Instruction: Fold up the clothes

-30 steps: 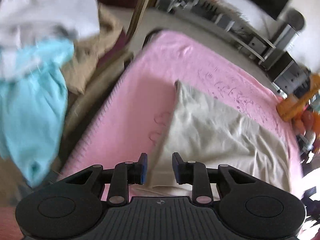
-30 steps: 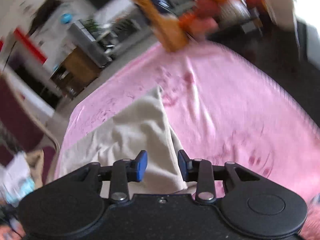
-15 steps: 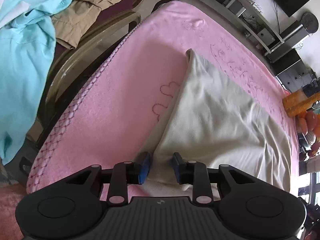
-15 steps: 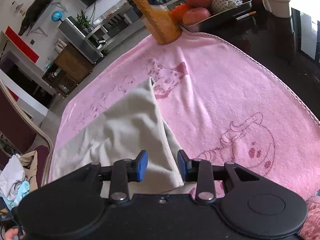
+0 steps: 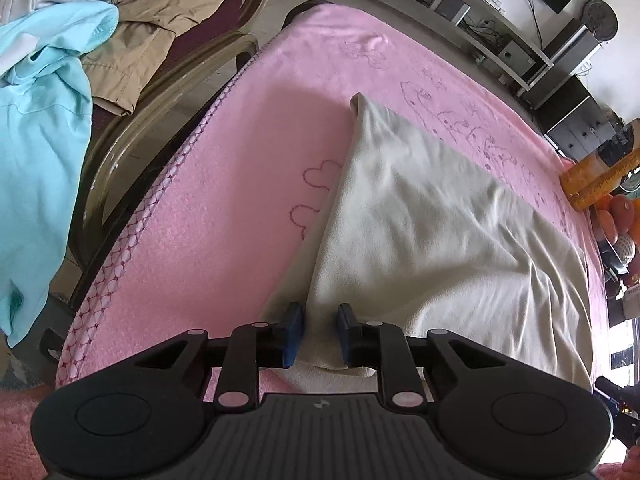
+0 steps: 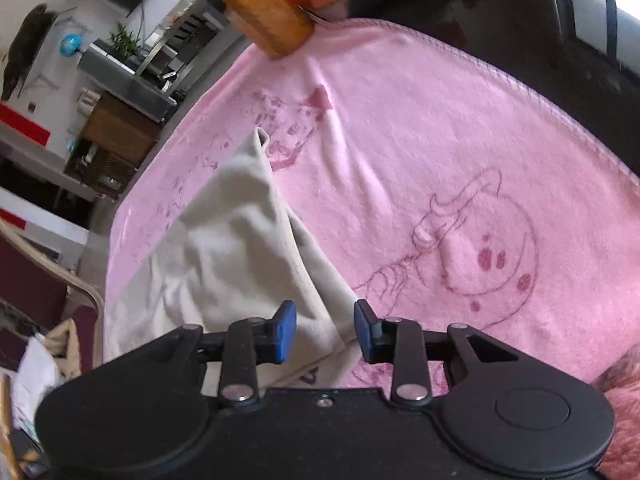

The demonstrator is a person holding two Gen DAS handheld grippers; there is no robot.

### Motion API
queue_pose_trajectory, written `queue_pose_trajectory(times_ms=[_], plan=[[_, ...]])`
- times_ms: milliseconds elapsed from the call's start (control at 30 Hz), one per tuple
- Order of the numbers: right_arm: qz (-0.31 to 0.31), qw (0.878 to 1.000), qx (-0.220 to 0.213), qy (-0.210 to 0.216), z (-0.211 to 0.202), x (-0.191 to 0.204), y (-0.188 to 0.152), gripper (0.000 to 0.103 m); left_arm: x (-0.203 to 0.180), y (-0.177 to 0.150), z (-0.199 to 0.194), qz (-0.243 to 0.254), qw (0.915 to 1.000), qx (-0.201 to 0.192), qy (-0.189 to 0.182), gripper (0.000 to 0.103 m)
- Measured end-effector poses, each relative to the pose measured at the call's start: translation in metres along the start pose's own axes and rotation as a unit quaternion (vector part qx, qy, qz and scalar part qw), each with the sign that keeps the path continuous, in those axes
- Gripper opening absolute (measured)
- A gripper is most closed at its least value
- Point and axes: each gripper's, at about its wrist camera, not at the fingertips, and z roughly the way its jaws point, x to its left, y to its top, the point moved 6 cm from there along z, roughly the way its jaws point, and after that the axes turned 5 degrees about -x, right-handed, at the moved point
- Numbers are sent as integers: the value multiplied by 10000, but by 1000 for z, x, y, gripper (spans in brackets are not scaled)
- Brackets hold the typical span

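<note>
A cream cloth (image 5: 432, 232) lies partly folded on a pink blanket (image 5: 248, 184). My left gripper (image 5: 319, 332) is at the cloth's near left corner, its jaws narrowly apart with a raised fold of cloth between the blue pads. In the right wrist view the same cloth (image 6: 224, 240) runs up to a far corner. My right gripper (image 6: 325, 330) is open, with the cloth's near right edge lying between its fingers, not pinched.
A chair (image 5: 168, 92) left of the table holds a light blue garment (image 5: 40, 136), a tan one (image 5: 148, 40) and a white one. An orange pack (image 6: 260, 12) and fruit stand at the blanket's far end. The blanket's hem (image 6: 560, 120) marks the table's right edge.
Both grippers came down onto the cloth's near corners. The left jaws have closed in around the fold. The right view has swung closer to the blanket.
</note>
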Motion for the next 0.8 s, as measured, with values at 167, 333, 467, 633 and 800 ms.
queue_pose_trajectory(times_ms=[167,333,467,633,800], plan=[[640,9978,194,-12,17,-9,-2,22,1,0,2,41,10000,-4,-17,21],[544,9984,132,-87,21,-7,-5,21,-2,-2,4,264,9996,-63,11,20],[-154,9994,-58,-306,17,5,-8,6,-5,-1,-5,561,9974,-376,249,3],[86,9976,-582,374,-12,12,5,5,2,18,-42,293,9930,-1110,-264,2],[693,9895,-741,1032,-44,9,17,4,9,19,-50,133,9936,-1060,-375,2]])
